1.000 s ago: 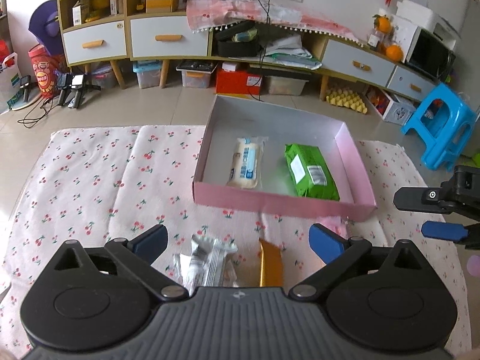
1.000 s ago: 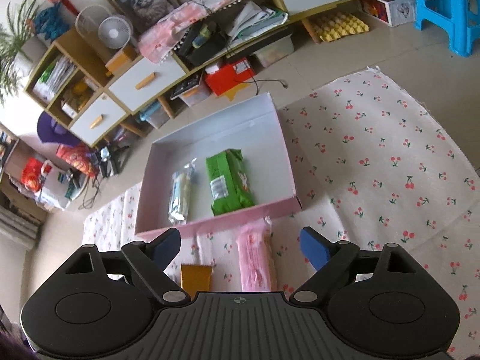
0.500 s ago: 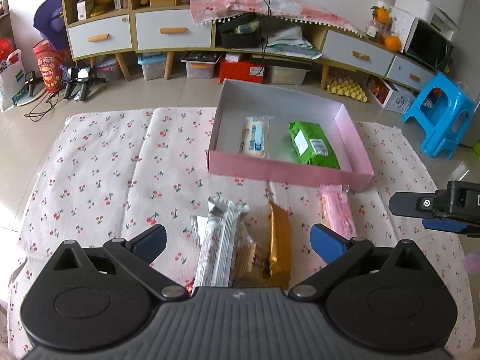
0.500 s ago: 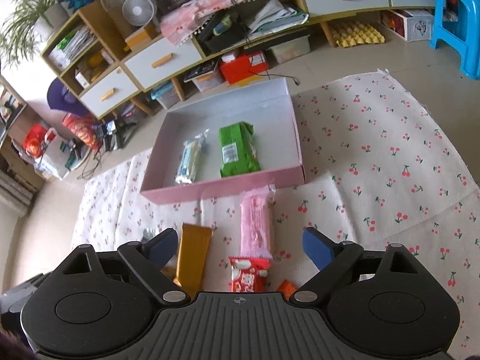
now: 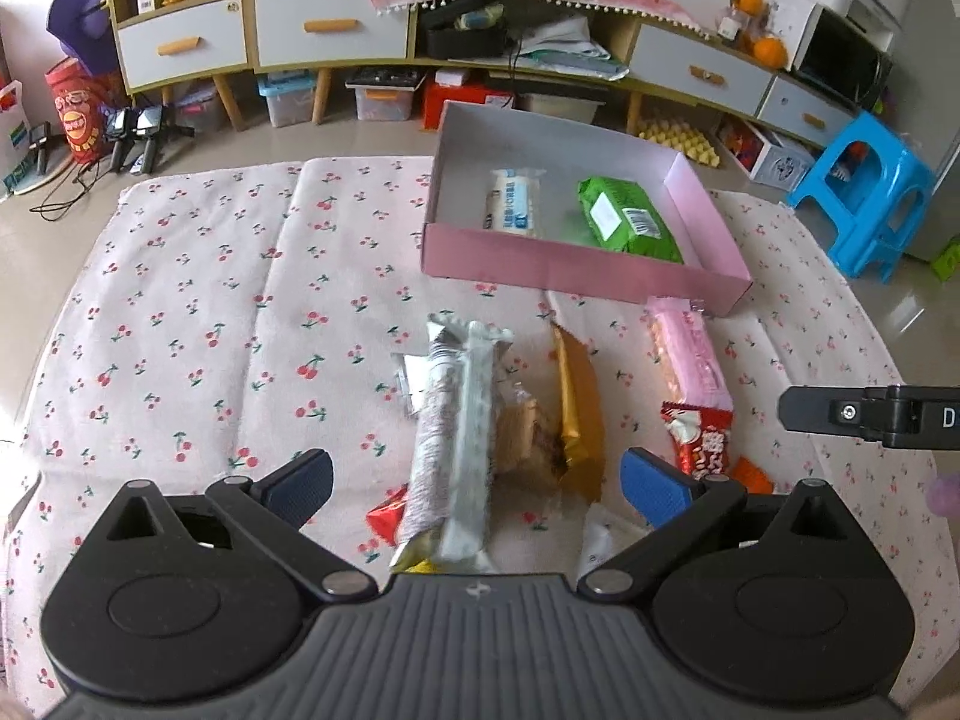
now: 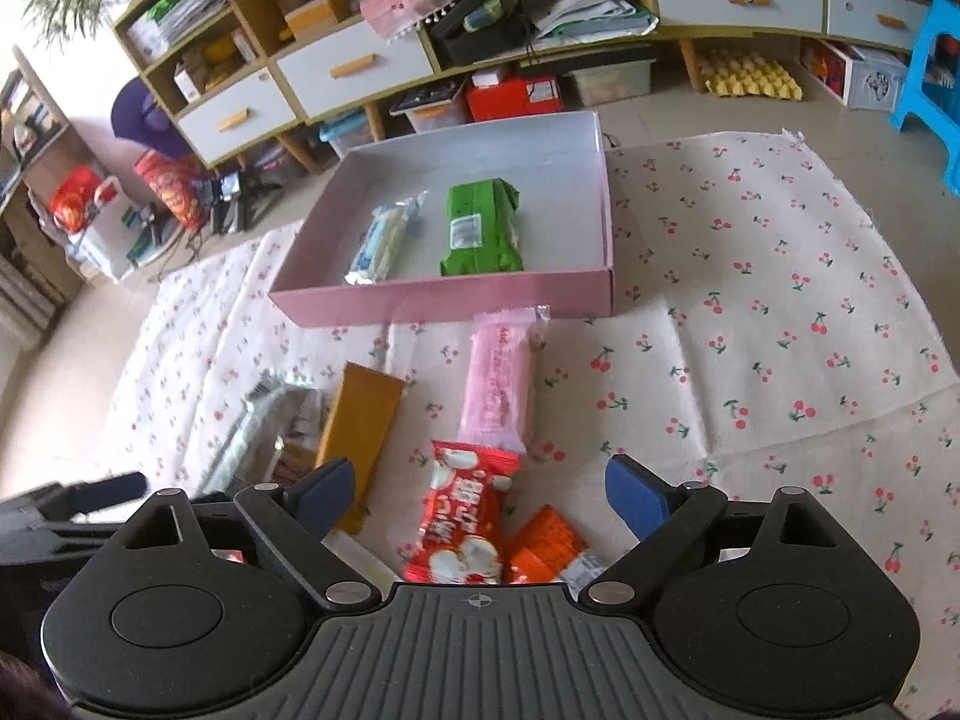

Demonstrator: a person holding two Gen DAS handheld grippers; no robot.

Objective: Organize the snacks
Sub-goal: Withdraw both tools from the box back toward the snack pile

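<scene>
A pink box (image 5: 576,267) (image 6: 456,300) on the cherry cloth holds a white snack bar (image 5: 513,210) (image 6: 384,237) and a green pack (image 5: 627,222) (image 6: 480,228). In front of it lie a silver pack (image 5: 456,420), a gold pack (image 5: 579,408) (image 6: 360,426), a pink pack (image 5: 690,354) (image 6: 501,384), a red pack (image 5: 702,438) (image 6: 465,522) and an orange pack (image 6: 549,546). My left gripper (image 5: 474,486) is open and empty above the silver pack. My right gripper (image 6: 477,492) is open and empty above the red pack.
The cherry-print cloth (image 5: 210,312) (image 6: 780,312) covers the floor. Behind the box stand low cabinets with drawers (image 5: 330,30) (image 6: 354,69). A blue stool (image 5: 864,198) stands at the right. A red bag and tripods (image 5: 78,120) sit at the left.
Both grippers have pulled back from the box, bringing more loose snacks on the cloth into view. Both stay open and empty.
</scene>
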